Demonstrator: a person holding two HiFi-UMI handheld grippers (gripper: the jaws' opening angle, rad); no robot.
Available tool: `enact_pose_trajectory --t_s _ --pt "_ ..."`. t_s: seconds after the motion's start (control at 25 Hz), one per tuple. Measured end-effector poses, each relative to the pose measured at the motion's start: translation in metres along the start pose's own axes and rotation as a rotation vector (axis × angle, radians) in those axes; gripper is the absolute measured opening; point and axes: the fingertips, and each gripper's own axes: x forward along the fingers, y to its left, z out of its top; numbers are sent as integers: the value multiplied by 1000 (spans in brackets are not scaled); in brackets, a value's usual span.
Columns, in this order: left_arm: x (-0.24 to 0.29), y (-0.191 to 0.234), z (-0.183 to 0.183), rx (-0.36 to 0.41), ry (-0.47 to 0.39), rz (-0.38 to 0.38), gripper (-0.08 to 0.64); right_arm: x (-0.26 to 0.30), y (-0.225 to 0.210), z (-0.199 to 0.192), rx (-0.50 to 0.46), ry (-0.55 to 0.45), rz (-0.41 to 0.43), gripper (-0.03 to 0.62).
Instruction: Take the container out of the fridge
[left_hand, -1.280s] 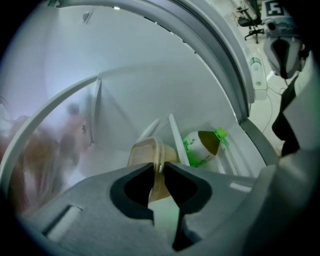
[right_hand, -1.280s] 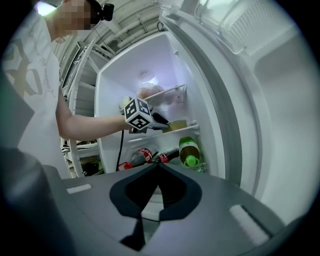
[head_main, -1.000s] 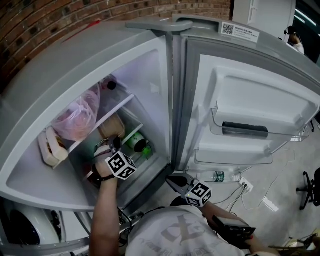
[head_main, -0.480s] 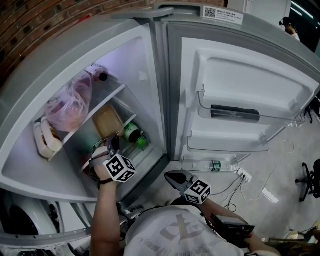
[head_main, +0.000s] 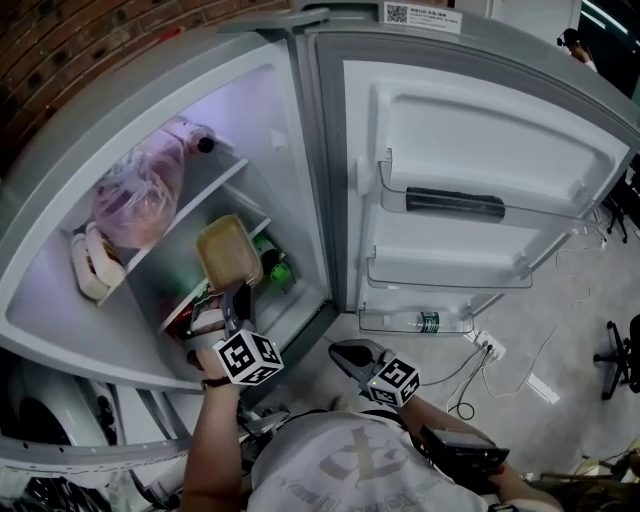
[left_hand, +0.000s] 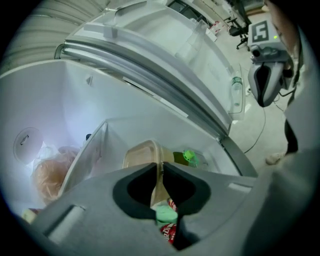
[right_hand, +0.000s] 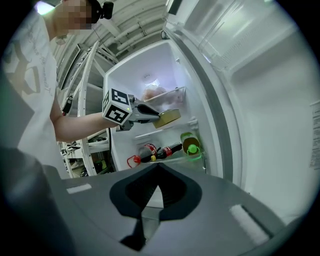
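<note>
A flat tan container (head_main: 228, 252) is tilted up in front of the middle shelf of the open fridge (head_main: 300, 130). My left gripper (head_main: 236, 292) is shut on its near edge. In the left gripper view the jaws pinch the rim of the container (left_hand: 144, 153) at the left gripper (left_hand: 161, 166). The right gripper view shows the left gripper (right_hand: 146, 112) holding the container (right_hand: 168, 116) out from the shelves. My right gripper (head_main: 350, 354) hangs low before the fridge's lower edge, shut with nothing in it; the right gripper (right_hand: 157, 169) has its jaws together.
A pink bag (head_main: 140, 190) fills the upper shelf. A green bottle (head_main: 276, 270) and cola bottles (right_hand: 160, 151) lie below. The open door (head_main: 500, 130) holds a dark item (head_main: 455, 204) and a water bottle (head_main: 425, 322). Cables (head_main: 490, 352) lie on the floor.
The left gripper has drawn the tan container off the middle shelf, out and upward towards the fridge's front. The right gripper has barely moved.
</note>
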Motion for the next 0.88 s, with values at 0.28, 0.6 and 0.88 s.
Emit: enact_pose_trajectory --t_s 0.28,0.6,0.88 --pt "-28 -37 19 -1 -57 -36 43 -43 -4 -10 4 15 -67 6" --pt "-69 -89 48 -1 -107 -104 43 -98 8 -21 17 31 -118 6" --pt "-104 -134 70 12 -153 -158 43 -149 18 -32 19 38 -180 6"
